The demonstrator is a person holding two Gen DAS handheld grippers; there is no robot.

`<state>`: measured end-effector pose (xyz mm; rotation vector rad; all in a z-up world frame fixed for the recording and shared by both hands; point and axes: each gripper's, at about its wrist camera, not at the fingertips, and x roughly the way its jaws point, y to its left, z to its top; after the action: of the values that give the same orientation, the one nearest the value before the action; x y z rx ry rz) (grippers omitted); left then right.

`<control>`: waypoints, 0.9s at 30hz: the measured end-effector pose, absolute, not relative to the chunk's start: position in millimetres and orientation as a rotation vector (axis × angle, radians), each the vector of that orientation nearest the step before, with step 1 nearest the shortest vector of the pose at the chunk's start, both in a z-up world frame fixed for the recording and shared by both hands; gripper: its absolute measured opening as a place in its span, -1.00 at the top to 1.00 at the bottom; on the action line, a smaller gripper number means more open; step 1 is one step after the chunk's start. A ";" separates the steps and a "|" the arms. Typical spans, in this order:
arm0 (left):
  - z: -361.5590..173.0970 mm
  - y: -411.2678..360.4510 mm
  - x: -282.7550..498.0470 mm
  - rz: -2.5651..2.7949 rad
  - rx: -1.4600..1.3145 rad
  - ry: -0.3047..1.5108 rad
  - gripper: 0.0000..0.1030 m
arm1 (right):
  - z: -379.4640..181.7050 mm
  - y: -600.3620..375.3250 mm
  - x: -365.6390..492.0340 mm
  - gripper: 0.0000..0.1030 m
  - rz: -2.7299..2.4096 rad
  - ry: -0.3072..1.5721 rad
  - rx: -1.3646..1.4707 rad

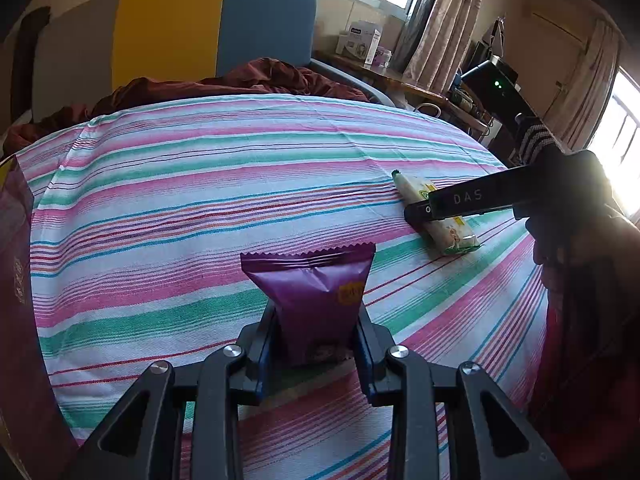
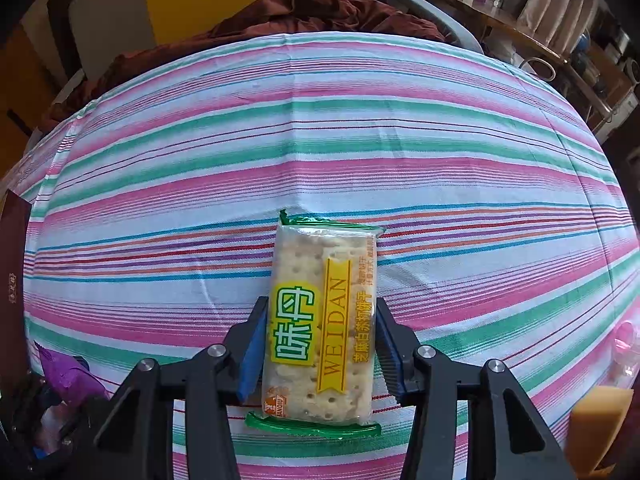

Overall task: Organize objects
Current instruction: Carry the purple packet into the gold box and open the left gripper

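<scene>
A purple snack packet (image 1: 308,276) stands upright above the striped bed sheet (image 1: 180,184), pinched low down by my left gripper (image 1: 316,314), which is shut on it. A clear cracker packet with a yellow and green label (image 2: 316,248) lies lengthwise on the sheet (image 2: 360,140). My right gripper (image 2: 320,308) straddles it, and its blue pads (image 2: 252,344) meet both long edges. In the left wrist view that gripper (image 1: 424,210) reaches in from the right over the cracker packet (image 1: 456,234). The purple packet (image 2: 68,372) shows at the lower left of the right wrist view.
A dark maroon box (image 1: 16,280) stands at the sheet's left edge. A crumpled maroon blanket (image 1: 248,78) lies before the yellow and blue headboard (image 1: 212,24). A cluttered desk (image 1: 404,80) runs along the right. A tan object (image 2: 600,420) and a pink wrapper (image 2: 624,344) sit at the lower right.
</scene>
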<state>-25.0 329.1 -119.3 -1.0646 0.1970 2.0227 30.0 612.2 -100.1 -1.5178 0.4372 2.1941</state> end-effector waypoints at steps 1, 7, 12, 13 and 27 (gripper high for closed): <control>-118.2 329.3 -24.7 2.030 -1.066 0.204 0.37 | -100.0 613.0 30.2 0.01 2.196 0.427 -1.518; -104.4 322.5 -24.2 2.076 -1.075 0.212 0.38 | -108.3 612.1 33.2 0.03 2.207 0.385 -1.517; -75.8 309.7 -14.8 2.125 -1.000 0.222 0.38 | -110.4 608.4 32.8 0.04 2.212 0.363 -1.516; -70.2 307.0 -13.2 2.133 -0.985 0.221 0.38 | -116.7 601.9 10.9 0.03 2.212 0.360 -1.516; -16.9 247.6 -7.3 2.277 -0.864 0.189 0.38 | -109.1 575.6 12.8 0.03 2.223 0.318 -1.512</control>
<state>-7.3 247.6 -16.9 -0.8642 0.1892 2.2774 12.8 575.6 -109.1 -1.5117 0.3176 2.2228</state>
